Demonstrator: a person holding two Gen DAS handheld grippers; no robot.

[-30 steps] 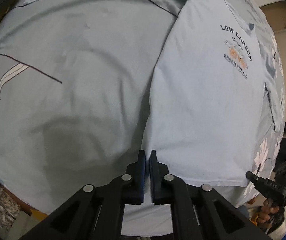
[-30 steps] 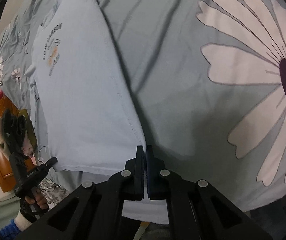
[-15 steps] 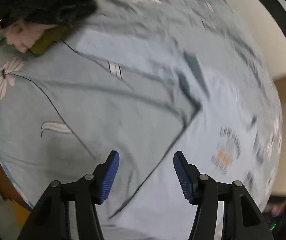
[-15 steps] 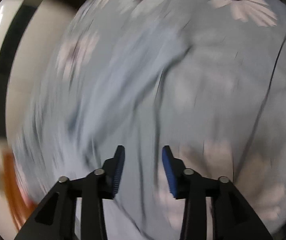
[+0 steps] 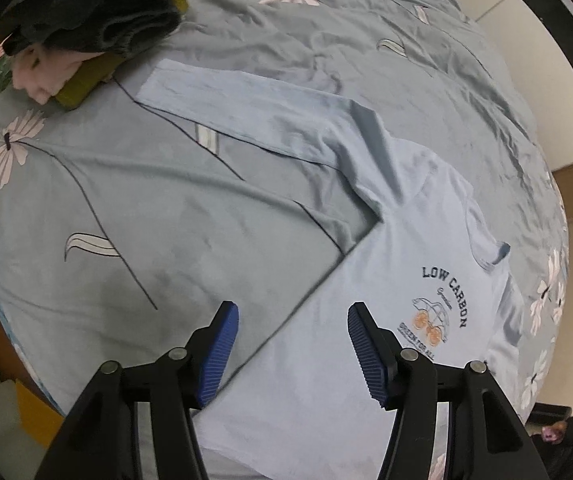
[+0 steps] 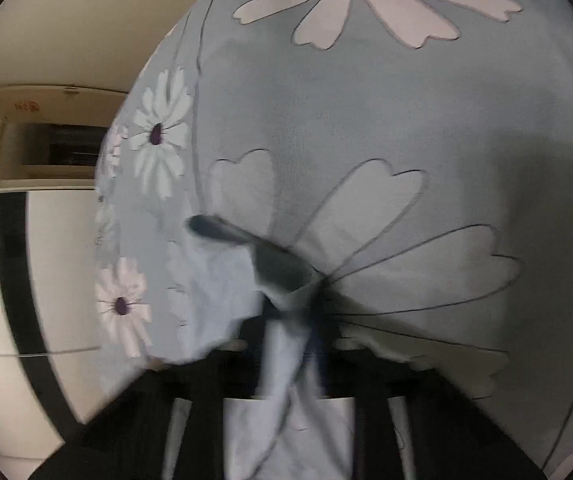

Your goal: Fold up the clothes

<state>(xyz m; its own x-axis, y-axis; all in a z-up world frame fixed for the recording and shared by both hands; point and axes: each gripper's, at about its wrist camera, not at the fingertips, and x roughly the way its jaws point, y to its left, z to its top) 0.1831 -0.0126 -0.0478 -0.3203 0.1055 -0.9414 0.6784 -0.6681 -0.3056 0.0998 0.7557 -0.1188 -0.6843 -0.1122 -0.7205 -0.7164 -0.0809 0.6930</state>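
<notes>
Item: light-blue long-sleeved shirt (image 5: 386,280), printed side up, spread flat on a grey-blue flowered bedspread (image 5: 166,220).

Location: the body lies below and to the right of the left gripper (image 5: 292,346); one sleeve (image 5: 246,108) is stretched out toward a pile of dark clothes (image 5: 98,12) at the far corner.

Orientation: the long axis of the body runs from the near hem away to the collar, at the right of the left view. The visible sleeve lies across that axis, at a wide angle to the side seam.

Left gripper: jaws held wide and empty, above the side seam.

Right gripper (image 6: 292,320): jaws closed on a bunch of light-blue cloth (image 6: 286,344), judged to be part of the shirt; which part cannot be told through the blur.

Risks: the bunched pinch is likely to slip or drag the body askew, so a crooked fold is to be expected. The outstretched sleeve may be left trailing if it is not laid inward.
</notes>
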